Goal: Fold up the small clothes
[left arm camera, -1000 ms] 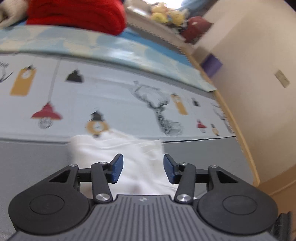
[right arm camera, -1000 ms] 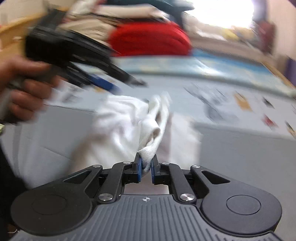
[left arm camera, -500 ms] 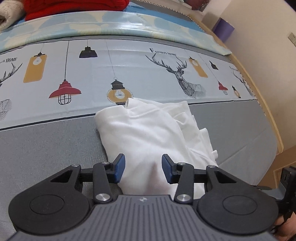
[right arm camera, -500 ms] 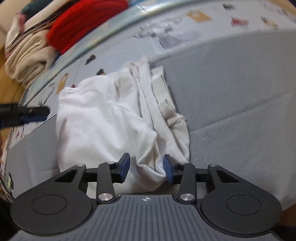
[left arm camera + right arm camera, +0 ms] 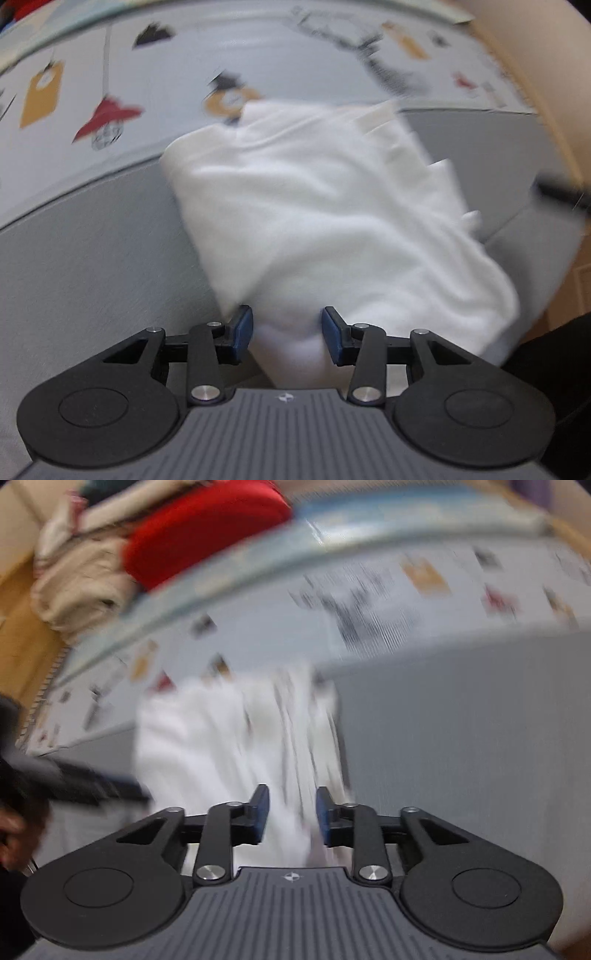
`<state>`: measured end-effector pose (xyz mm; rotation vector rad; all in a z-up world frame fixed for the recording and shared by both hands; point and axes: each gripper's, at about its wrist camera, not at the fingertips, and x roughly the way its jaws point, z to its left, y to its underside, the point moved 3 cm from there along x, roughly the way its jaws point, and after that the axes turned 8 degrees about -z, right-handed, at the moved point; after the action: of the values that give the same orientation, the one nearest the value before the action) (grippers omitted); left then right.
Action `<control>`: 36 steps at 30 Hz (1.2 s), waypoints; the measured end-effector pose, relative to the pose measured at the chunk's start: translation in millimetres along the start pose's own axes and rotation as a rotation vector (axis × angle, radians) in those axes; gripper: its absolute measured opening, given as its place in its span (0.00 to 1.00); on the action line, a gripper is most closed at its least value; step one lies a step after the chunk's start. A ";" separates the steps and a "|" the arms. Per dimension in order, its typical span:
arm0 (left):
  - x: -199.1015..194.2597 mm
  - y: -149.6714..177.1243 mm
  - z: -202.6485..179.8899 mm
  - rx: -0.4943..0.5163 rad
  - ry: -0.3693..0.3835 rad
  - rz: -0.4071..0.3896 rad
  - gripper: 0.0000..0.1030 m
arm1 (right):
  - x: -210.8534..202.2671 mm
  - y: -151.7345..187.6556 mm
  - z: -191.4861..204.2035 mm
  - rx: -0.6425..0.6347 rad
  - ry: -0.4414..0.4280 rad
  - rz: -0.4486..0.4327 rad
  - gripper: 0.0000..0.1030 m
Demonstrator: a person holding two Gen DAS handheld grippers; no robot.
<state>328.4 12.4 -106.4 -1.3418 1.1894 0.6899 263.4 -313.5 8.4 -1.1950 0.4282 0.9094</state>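
A crumpled white garment (image 5: 332,206) lies on the grey mat (image 5: 92,258), its far edge on the printed cloth. My left gripper (image 5: 287,332) points steeply down at the garment's near edge. It is open, with a bulge of white fabric between its blue pads. My right gripper (image 5: 290,812) is over the bunched side of the same garment (image 5: 207,746). Its jaws are opening, and folds lie loose between them, not pinched. The right wrist view shows the left gripper (image 5: 92,782) as a dark blur with a hand (image 5: 11,830) at the left edge.
A red folded garment (image 5: 199,528) and a beige pile (image 5: 81,587) sit at the far back. The printed cloth (image 5: 110,74) with lamps and a deer lies beyond the mat. The table's wooden edge (image 5: 554,110) and a wall run along the right. Both views are motion-blurred.
The right gripper let go of the pinched fold, and its jaws spread as it drew back. The left gripper sank and tipped down onto the garment's near edge.
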 end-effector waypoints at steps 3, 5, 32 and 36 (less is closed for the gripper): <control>5.7 1.7 12.2 -0.041 -0.019 0.022 0.47 | 23.1 -23.2 6.2 -0.060 -0.057 -0.042 0.38; 4.4 0.9 15.9 -0.049 -0.008 0.020 0.47 | 49.3 -28.3 5.3 -0.048 -0.098 -0.020 0.39; -29.1 -19.1 15.2 -0.083 0.088 -0.120 0.48 | 89.6 -46.1 -45.4 0.121 0.112 -0.013 0.09; -32.2 -18.4 2.6 -0.048 0.125 -0.133 0.47 | 67.6 -30.2 -38.1 0.067 -0.053 0.082 0.27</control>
<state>335.9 19.6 -70.7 -1.5077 1.1764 0.5492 333.5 -325.9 -34.8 -1.0960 0.4641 0.9878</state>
